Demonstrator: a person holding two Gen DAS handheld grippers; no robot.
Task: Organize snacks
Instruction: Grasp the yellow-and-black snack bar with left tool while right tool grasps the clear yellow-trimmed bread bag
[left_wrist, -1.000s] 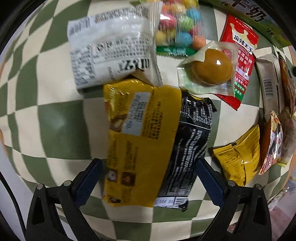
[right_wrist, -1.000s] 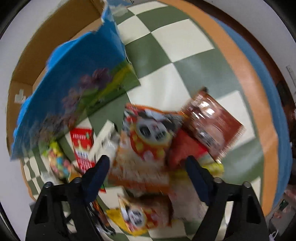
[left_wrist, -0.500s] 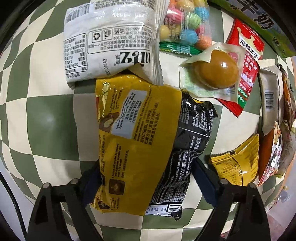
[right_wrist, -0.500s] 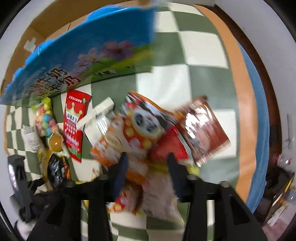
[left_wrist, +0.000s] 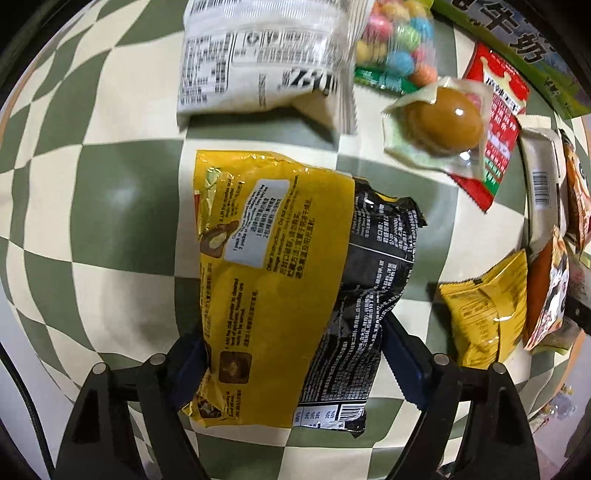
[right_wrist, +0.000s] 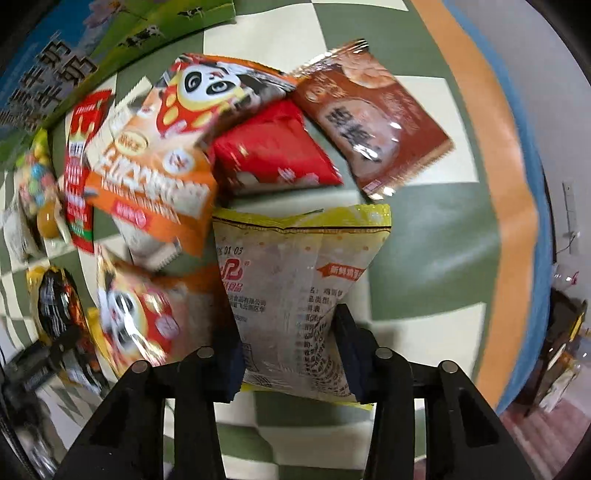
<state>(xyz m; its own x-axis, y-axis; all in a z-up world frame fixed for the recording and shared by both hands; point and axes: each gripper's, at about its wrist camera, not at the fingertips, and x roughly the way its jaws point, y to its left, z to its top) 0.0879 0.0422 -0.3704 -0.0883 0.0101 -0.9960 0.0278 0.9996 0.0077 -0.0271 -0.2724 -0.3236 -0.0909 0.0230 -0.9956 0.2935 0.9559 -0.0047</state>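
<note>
Snacks: left gripper (left_wrist: 291, 354) straddles yellow bag (left_wrist: 273, 280); right gripper (right_wrist: 288, 354) pinches pale packet (right_wrist: 295, 295)

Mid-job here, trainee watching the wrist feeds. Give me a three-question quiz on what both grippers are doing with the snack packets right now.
1. True or false: the left gripper has its jaws on either side of two overlapping packets.
2. Which lies on top: A) yellow packet B) black packet?
3. Fill in: the right gripper grips the white packet with the ____ top edge.

Key: 1 true. 2 A. 3 yellow.
</note>
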